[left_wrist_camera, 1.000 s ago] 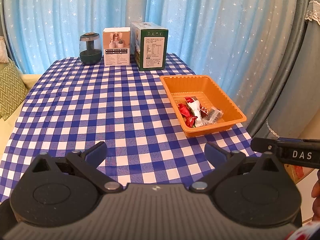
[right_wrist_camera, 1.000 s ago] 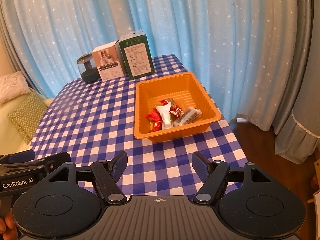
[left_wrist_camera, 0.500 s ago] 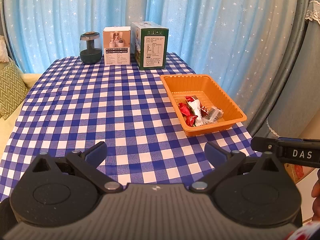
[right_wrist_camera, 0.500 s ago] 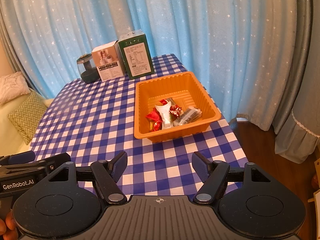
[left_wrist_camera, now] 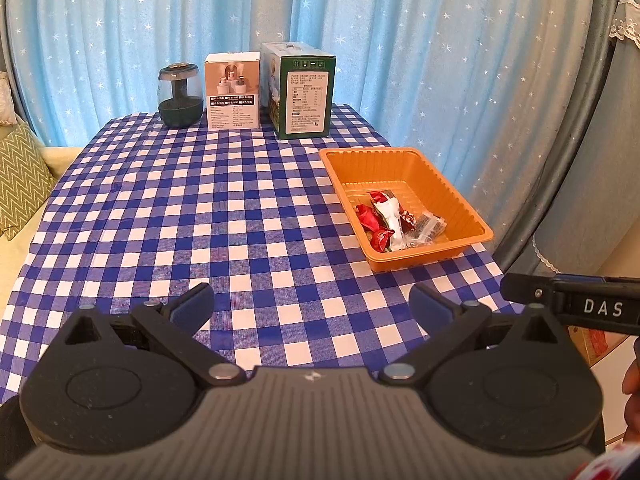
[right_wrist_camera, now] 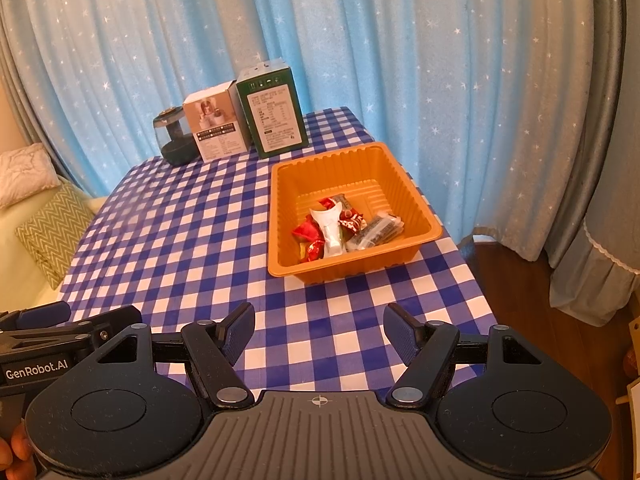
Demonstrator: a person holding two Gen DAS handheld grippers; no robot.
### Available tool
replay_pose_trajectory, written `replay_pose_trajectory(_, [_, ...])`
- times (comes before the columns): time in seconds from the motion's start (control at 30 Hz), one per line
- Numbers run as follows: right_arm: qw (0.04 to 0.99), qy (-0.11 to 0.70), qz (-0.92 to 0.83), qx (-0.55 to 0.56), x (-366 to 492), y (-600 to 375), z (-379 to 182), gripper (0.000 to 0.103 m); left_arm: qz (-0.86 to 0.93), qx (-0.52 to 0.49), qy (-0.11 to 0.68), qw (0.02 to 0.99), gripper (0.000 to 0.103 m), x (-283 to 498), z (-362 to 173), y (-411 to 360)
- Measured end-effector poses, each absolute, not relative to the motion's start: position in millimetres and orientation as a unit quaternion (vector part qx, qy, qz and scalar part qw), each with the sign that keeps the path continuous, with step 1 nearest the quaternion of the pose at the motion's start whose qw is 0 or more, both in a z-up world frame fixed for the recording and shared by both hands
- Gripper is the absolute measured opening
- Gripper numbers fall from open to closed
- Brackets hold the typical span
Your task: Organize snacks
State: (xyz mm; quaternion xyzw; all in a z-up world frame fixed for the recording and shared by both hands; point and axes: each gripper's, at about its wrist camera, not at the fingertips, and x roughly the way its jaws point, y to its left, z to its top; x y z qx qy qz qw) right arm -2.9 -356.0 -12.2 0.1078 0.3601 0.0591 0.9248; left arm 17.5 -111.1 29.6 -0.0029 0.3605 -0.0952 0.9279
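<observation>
An orange plastic tray [left_wrist_camera: 436, 176] sits at the right side of the blue checked table; it also shows in the right wrist view [right_wrist_camera: 280, 216]. Several wrapped snacks [left_wrist_camera: 394, 222], red, white and clear, lie in its near part, also seen in the right wrist view [right_wrist_camera: 340, 230]. My left gripper [left_wrist_camera: 312, 308] is open and empty over the near table edge, left of the tray. My right gripper [right_wrist_camera: 320, 334] is open and empty, just short of the tray's near wall.
At the table's far edge stand a dark glass jar [left_wrist_camera: 179, 96], a white box [left_wrist_camera: 232, 96] and a green box [left_wrist_camera: 302, 92]. Blue starred curtains hang behind. A sofa with a green cushion [left_wrist_camera: 20, 176] is left. The table drops off at right [right_wrist_camera: 472, 272].
</observation>
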Motion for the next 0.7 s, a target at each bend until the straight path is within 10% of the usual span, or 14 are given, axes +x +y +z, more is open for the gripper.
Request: replay_pose_trajectory(0.7, [0.925,0.360,0.059,0.107,-2.6,-355.9,-12.4,0.071,-0.095,-0.004,0.360,0.928,0.103,17.1,27.2,-111.8])
